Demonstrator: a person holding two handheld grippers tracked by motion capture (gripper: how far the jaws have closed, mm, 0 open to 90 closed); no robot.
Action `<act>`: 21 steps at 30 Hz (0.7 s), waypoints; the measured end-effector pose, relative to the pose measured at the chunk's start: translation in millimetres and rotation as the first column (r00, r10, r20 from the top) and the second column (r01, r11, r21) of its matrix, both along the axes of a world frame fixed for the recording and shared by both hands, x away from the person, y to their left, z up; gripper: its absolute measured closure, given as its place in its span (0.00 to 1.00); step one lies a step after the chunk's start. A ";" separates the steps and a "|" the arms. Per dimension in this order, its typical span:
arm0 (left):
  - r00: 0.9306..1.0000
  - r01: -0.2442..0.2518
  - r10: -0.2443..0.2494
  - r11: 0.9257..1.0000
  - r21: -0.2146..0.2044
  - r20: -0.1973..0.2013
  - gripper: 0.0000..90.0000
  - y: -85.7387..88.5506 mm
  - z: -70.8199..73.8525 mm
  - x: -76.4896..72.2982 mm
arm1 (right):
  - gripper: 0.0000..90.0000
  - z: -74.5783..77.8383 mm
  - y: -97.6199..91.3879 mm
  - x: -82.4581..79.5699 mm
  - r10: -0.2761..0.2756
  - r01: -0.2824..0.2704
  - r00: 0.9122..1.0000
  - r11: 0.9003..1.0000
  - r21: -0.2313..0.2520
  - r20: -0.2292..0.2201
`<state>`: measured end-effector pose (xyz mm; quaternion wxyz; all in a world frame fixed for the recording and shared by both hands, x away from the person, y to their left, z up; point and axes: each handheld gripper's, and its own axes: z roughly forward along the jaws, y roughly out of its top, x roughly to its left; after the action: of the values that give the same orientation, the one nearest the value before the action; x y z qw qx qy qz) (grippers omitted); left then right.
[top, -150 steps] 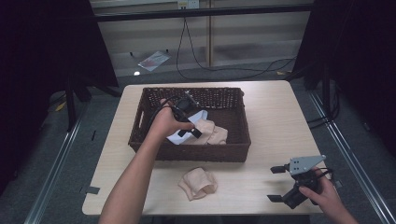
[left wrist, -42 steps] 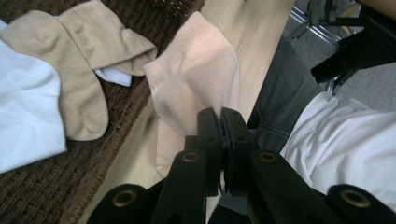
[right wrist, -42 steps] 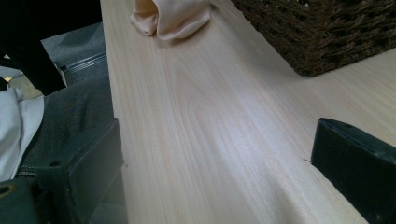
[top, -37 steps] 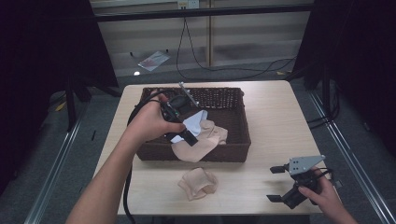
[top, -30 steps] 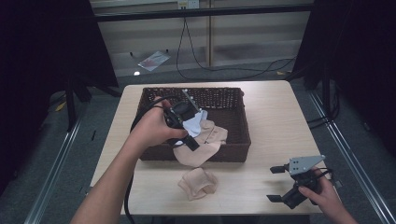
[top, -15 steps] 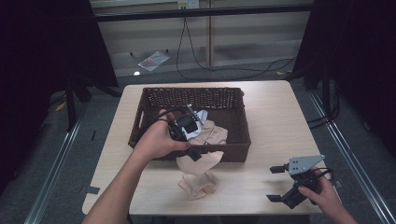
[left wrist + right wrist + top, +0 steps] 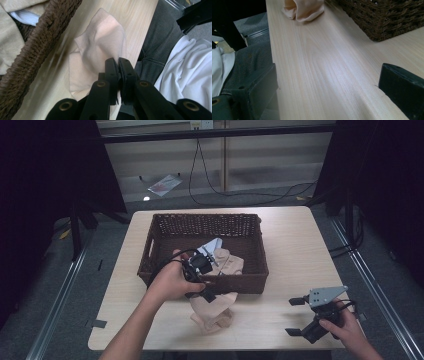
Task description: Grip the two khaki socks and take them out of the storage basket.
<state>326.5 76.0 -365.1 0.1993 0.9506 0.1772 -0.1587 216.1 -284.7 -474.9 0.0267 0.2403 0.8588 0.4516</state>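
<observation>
Two grippers are in our hands at the wooden table (image 7: 300,250). Our left gripper (image 7: 206,294) sits at the near wall of the wicker basket (image 7: 160,227), its jaws pressed together with a fold of the pale peach sock (image 7: 212,312) pinched between the pads, as far as the blur lets us judge. That sock hangs from the jaws down onto the table, just near of the basket and between our two hands. Our right gripper (image 7: 299,316) rests well apart at the near right corner, jaws standing wide with nothing between them.

From the left gripper view we see what the high view hides: the black jaws meet on the edge of the sock (image 7: 100,47), the soft knit bunching into a rounded pouch, with the coarse brown weave of the basket (image 7: 42,42) close at left and more beige cloth (image 7: 10,37) inside it. Grey trousers and a white shirt fill the right.

From the right gripper view we get the table's (image 7: 324,75) straight pale grain, the sock (image 7: 303,8) far off, and the basket's (image 7: 387,17) corner.

From above we also see more beige cloth (image 7: 227,265) in the basket.
</observation>
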 end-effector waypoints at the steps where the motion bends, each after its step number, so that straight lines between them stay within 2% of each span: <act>1: 1.000 0.006 -0.006 1.000 0.001 0.005 0.96 0.2 -1.6 0.0 | 0.02 0.1 0.1 -0.1 -0.001 0.001 1.000 1.000 0.002 -0.001; 3: 1.000 -0.005 0.005 1.000 0.005 -0.001 0.95 0.0 -4.6 -1.5 | 0.02 0.1 0.1 -0.1 -0.001 0.001 1.000 1.000 0.001 -0.001; 7: 1.000 0.001 -0.001 1.000 0.006 -0.004 0.95 -0.4 -9.7 -1.8 | 0.02 0.1 0.3 -0.3 0.001 -0.001 1.000 1.000 0.002 -0.002; 9: 1.000 -0.005 0.005 1.000 0.002 0.003 0.92 -0.5 -12.2 -1.9 | 0.02 0.4 0.0 -0.4 -0.002 0.002 1.000 1.000 0.000 0.001; 11: 0.999 0.000 0.000 1.000 0.000 0.032 0.86 -1.0 -14.3 -1.8 | 0.02 0.5 -0.1 -0.4 -0.003 0.003 1.000 1.000 -0.001 0.002; 13: 1.000 0.000 0.000 1.000 0.001 0.026 0.85 -1.7 -16.4 -3.2 | 0.02 0.4 0.0 -0.5 -0.002 0.002 1.000 1.000 -0.001 0.000; 14: 1.000 -0.001 0.001 1.000 -0.012 0.028 0.84 -1.8 -17.0 -3.3 | 0.02 0.4 0.1 -0.5 -0.001 0.001 1.000 1.000 -0.001 0.000; 15: 0.999 0.008 -0.008 1.000 -0.011 0.033 0.82 -1.7 -16.8 -2.8 | 0.02 0.4 0.0 -0.4 -0.002 0.002 1.000 1.000 -0.001 0.000; 17: 0.998 -0.009 0.011 1.000 -0.023 0.069 0.66 -1.4 -18.5 -3.1 | 0.02 0.5 -0.1 -0.4 -0.003 0.003 1.000 1.000 -0.001 0.002; 19: 0.998 -0.005 0.006 1.000 -0.012 0.064 0.63 -0.3 -18.6 -3.2 | 0.02 0.5 -0.3 -0.4 0.000 0.000 1.000 1.000 -0.002 0.003; 20: 0.997 -0.018 0.019 1.000 -0.025 0.073 0.58 -0.1 -20.3 -4.4 | 0.02 0.6 -0.3 -0.5 0.000 0.000 1.000 1.000 -0.002 0.002; 21: 0.997 -0.018 0.019 1.000 -0.009 0.075 0.54 0.1 -20.2 -4.9 | 0.02 0.6 -0.4 -0.5 0.000 0.000 1.000 1.000 -0.002 0.002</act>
<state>321.5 76.1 -385.3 0.2111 0.9534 0.1777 -0.1218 215.6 -285.1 -474.3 0.0279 0.2398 0.8593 0.4510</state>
